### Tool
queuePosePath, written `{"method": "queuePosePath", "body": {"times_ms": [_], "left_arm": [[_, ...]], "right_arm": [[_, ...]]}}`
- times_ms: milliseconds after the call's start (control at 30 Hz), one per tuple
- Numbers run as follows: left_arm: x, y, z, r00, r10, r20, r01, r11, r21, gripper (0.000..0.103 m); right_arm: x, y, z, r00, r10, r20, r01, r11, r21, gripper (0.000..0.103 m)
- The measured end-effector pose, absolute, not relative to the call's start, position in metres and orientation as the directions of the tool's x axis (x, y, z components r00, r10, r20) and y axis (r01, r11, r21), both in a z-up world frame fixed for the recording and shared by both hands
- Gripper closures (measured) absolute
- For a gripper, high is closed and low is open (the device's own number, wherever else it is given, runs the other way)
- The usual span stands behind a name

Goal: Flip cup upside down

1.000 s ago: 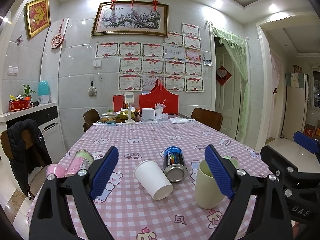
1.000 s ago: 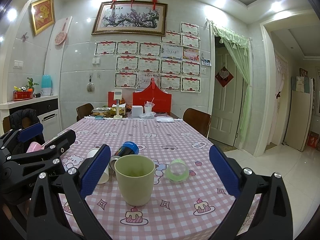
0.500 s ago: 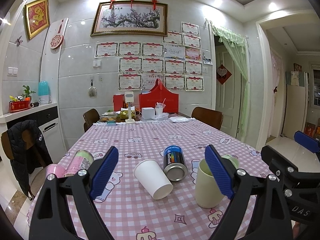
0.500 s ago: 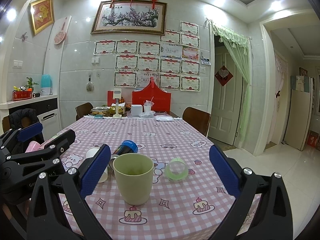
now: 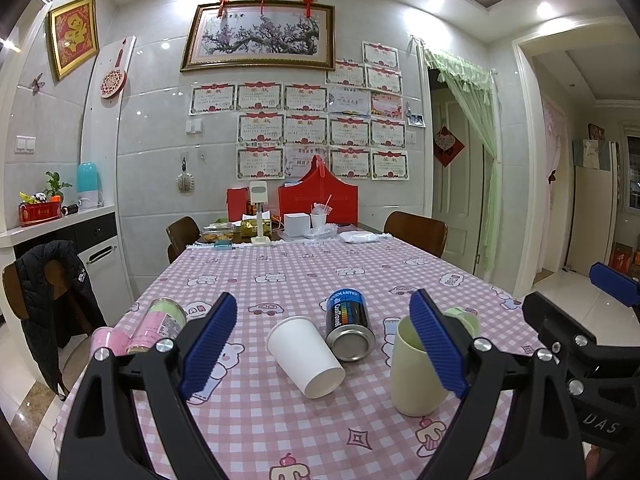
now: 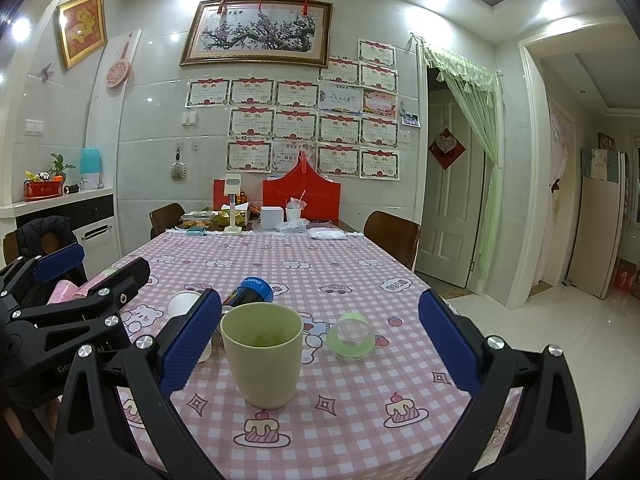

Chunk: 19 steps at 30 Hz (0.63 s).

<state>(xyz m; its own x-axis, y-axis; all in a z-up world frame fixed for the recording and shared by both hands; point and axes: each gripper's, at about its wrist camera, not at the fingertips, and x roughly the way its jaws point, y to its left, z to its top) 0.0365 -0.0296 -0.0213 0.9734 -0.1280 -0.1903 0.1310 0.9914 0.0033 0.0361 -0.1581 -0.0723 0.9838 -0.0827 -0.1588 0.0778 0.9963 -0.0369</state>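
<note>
A long table [image 6: 340,264] under a pink checked cloth runs to a grey tiled wall [image 6: 152,128]. Above it hangs a framed blossom painting [image 6: 256,32] over rows of certificates [image 6: 296,124]. Right of the table, a green curtain [image 6: 476,128] drapes a doorway.

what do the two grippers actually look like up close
Both the left gripper and the right gripper have matte black angular frames with silver bolt heads. The jaws carry blue, finely ribbed rubber pads. White lettering is printed on the black bodies, only partly readable. No cables or sleeves show.
</note>
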Motion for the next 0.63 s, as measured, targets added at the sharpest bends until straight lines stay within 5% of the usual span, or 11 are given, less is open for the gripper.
{"method": "queuePosePath", "body": {"times_ms": [633], "left_arm": [[0.057,-0.055,-0.041,0.974,-0.011,-0.227,0.038,0.992,0.117,0.016]], "right_arm": [[0.062,-0.173,-0.098,0.964,-0.136,-0.231,0.125,0.99,-0.059,0.008]]}}
